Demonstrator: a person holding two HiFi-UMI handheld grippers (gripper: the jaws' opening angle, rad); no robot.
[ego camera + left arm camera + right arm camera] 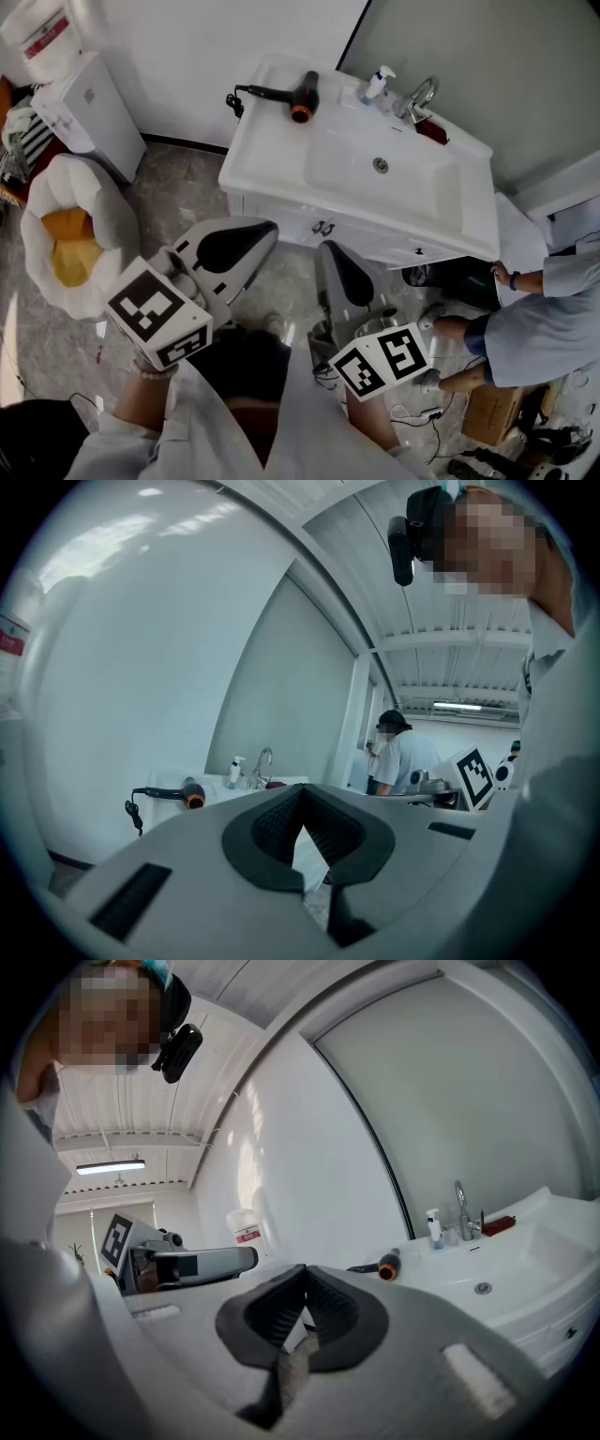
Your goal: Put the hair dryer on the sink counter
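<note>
A black hair dryer (292, 97) with an orange ring at its nozzle lies on the back left corner of the white sink counter (272, 155), its cord hanging over the left edge. It also shows small in the left gripper view as the hair dryer (178, 794) and in the right gripper view as the hair dryer (382, 1266). My left gripper (267, 234) is held in front of the counter's left corner, shut and empty. My right gripper (330, 255) is held below the cabinet front, jaws together with nothing between them. Both are well short of the dryer.
On the counter's back edge stand a chrome tap (418, 97), a pump bottle (375, 84) and a red thing (433, 131). A white bag with yellow contents (70, 239) and a white cabinet (89, 112) stand to the left. A person (530, 309) crouches at the right.
</note>
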